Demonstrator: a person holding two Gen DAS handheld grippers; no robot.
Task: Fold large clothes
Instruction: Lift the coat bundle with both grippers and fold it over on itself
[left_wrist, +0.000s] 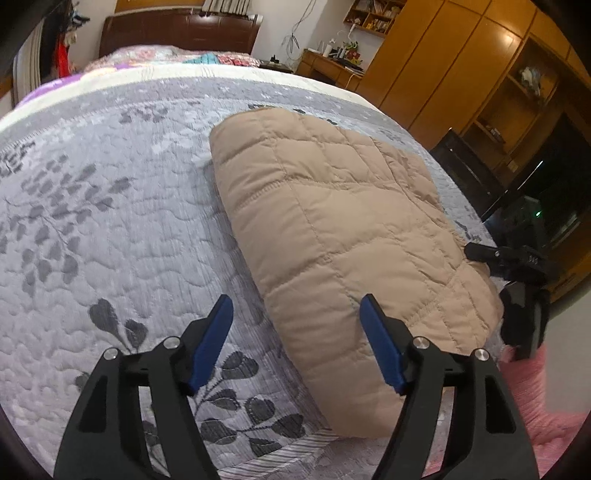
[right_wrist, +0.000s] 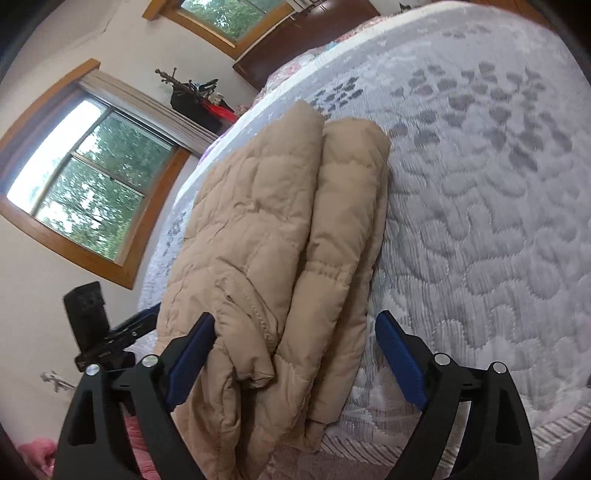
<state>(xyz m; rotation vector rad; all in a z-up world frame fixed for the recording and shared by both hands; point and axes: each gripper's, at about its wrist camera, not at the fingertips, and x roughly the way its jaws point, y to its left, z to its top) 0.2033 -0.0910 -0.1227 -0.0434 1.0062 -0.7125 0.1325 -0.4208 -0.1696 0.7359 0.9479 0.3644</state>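
While the folded tan quilted puffer jacket (left_wrist: 343, 229) lies on the grey leaf-patterned bed quilt (left_wrist: 110, 206), my left claw (left_wrist: 297, 339) hovers released beside it; my right claw (right_wrist: 295, 354) gapes around its edge.

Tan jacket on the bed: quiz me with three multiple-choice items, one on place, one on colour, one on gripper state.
1. Where does the jacket lie?
A. on the grey leaf-print bedspread
B. on the floor
C. on the desk

2. What colour are the gripper pads?
A. red
B. blue
C. white

3. How does the left gripper stand?
A. shut on the jacket
B. shut on nothing
C. open

Answers:
1 A, the folded jacket rests on the bedspread near its edge.
2 B, both fingers carry blue pads.
3 C, the fingers stand wide apart and grip nothing; the right gripper is open too, straddling the jacket's end.
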